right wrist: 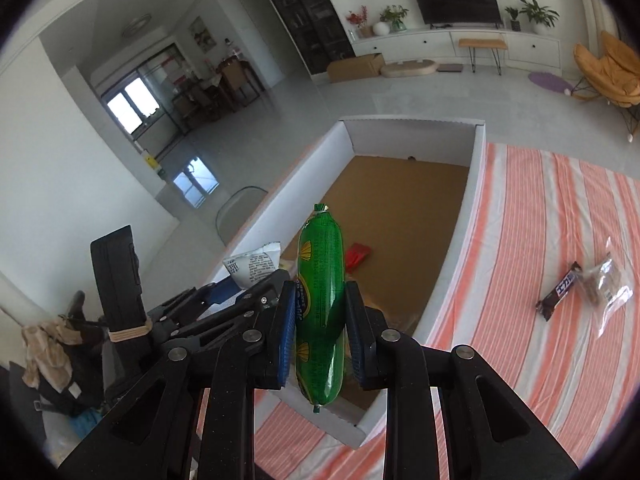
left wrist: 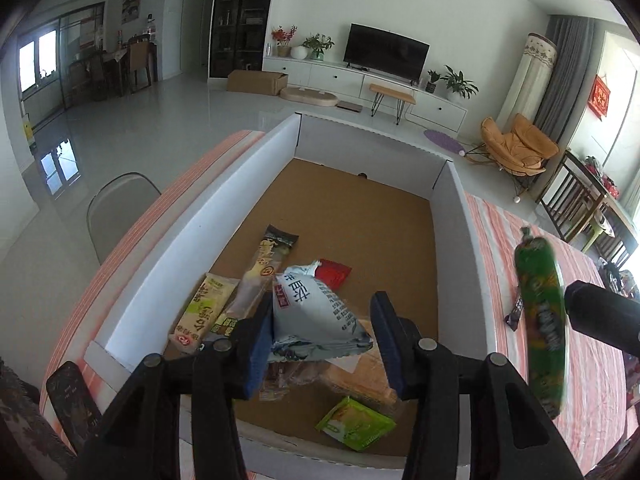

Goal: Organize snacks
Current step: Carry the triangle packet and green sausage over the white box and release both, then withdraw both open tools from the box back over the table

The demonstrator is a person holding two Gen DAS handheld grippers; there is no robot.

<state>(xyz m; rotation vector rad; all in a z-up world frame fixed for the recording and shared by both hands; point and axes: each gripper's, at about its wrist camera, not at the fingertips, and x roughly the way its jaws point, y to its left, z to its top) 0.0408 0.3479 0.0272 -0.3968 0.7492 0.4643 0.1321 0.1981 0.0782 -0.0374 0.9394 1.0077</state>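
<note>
A: Right gripper (right wrist: 316, 332) is clamped on the green sausage stick (right wrist: 320, 312), held upright just above the near corner of the white box (left wrist: 192, 216).

B: And the left gripper (left wrist: 320, 344)? Fingers are spread wide, with the grey-white snack bag (left wrist: 316, 312) leaning against the left pad, over the box.

A: Smaller stuff: a chocolate bar (right wrist: 558, 296) and a clear cookie pack (right wrist: 608, 292) lie touching on the striped tablecloth (right wrist: 540, 208), well apart from the box.
</note>
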